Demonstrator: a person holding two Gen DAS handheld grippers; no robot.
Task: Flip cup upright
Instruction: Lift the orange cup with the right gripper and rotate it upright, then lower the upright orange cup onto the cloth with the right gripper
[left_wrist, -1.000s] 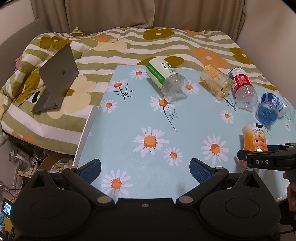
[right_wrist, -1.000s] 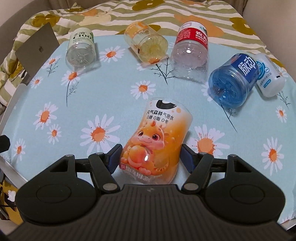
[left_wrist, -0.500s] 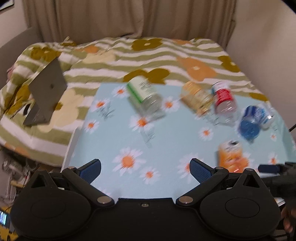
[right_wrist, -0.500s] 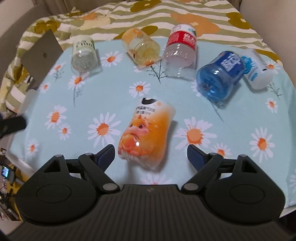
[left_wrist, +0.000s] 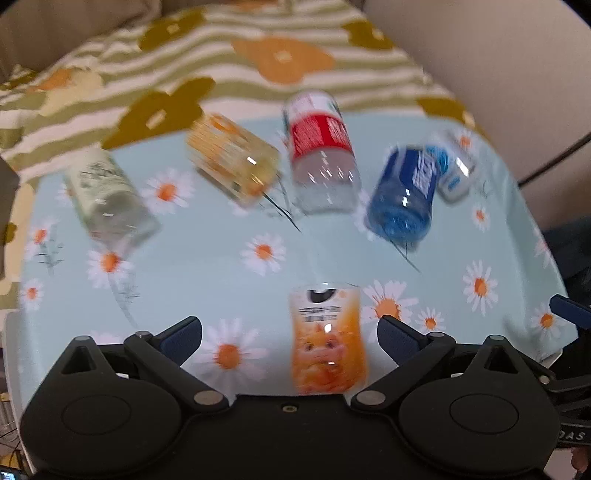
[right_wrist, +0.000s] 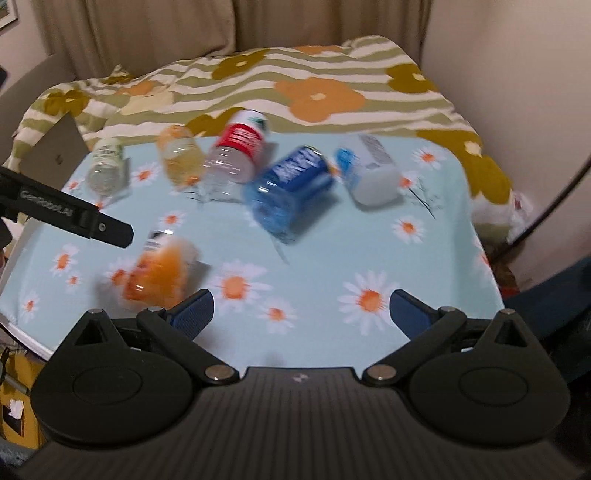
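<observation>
Table (left_wrist: 332, 254), round-cornered, pale blue cloth with daisy print, set against a bed with a green-striped floral quilt (right_wrist: 332, 74). A row of cut-bottle cups lies on its side across the far half.

Change over the last second: the grippers have swapped roles. One second ago the right gripper straddled the orange cartoon-print plastic cup (left_wrist: 327, 339), its fingers on either side of the body. Now the right gripper (right_wrist: 301, 306) has pulled away to the right; its jaws stand wide apart with nothing between them, only tablecloth, and the cup sits at about 10 o'clock of its view (right_wrist: 160, 273), outside the left finger.

The left gripper (left_wrist: 290, 332) has swung over from the left edge of the table. The orange cup now lies between its spread fingers, nearer the right one, not touched by either as far as the blur lets me tell. Jaws fully open, holding nothing.

Cup status: lying on its side, lengthwise toward 12 o'clock in the left view. Not yet upright.

Others, by size: blue cup (left_wrist: 404, 192) at 1 o'clock, red-labelled clear cup (left_wrist: 321, 155) at 12, amber cup (left_wrist: 232, 158) at 11, green-labelled clear cup (left_wrist: 107, 195) at 10, small white-blue bottle (left_wrist: 456, 173) touching the blue one.

Judgement: the handover suggests the left gripper takes the grasp; closing should follow.
</observation>
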